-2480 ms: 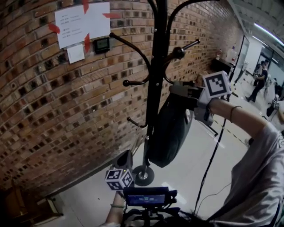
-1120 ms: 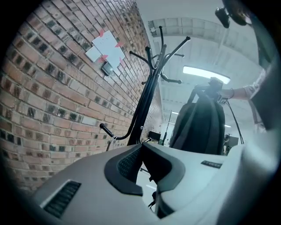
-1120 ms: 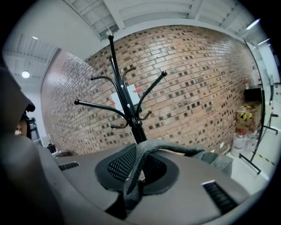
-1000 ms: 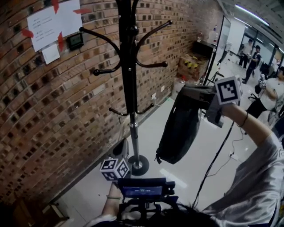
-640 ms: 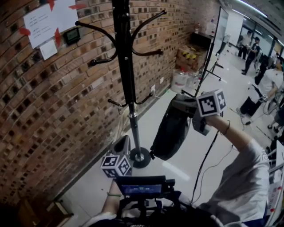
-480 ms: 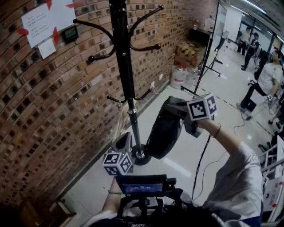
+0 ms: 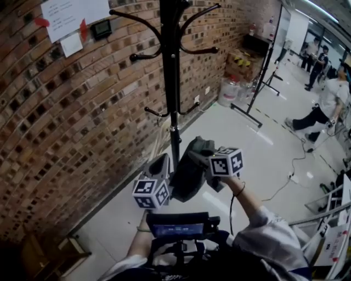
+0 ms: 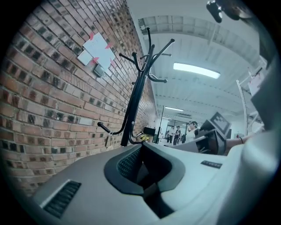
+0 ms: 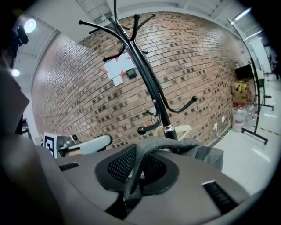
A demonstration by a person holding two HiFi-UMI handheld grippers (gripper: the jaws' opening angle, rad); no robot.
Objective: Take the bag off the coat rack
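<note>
The black coat rack (image 7: 171, 82) stands against the brick wall, and all its hooks are bare. The dark bag (image 7: 189, 170) hangs free of the rack, low in front of its pole. My right gripper (image 7: 200, 156) is shut on the bag's grey strap (image 9: 136, 169), which loops up between the jaws. The bag's body (image 9: 206, 154) sags just beyond them, with the rack (image 9: 149, 88) behind. My left gripper (image 7: 159, 170) is just left of the bag, jaws together and holding nothing. In its own view the left gripper (image 8: 141, 151) points up at the rack (image 8: 136, 101).
The brick wall (image 7: 66, 110) with taped papers (image 7: 74, 16) runs along the left. Water jugs (image 7: 230, 90), boxes (image 7: 241, 60) and a black light stand (image 7: 263, 71) sit behind the rack. People (image 7: 323, 110) move at the far right. A cable (image 7: 293, 164) lies on the floor.
The bag hung on the rack with my right gripper at its strap. It has since come off the hook, moved right and then down low, close to my left gripper.
</note>
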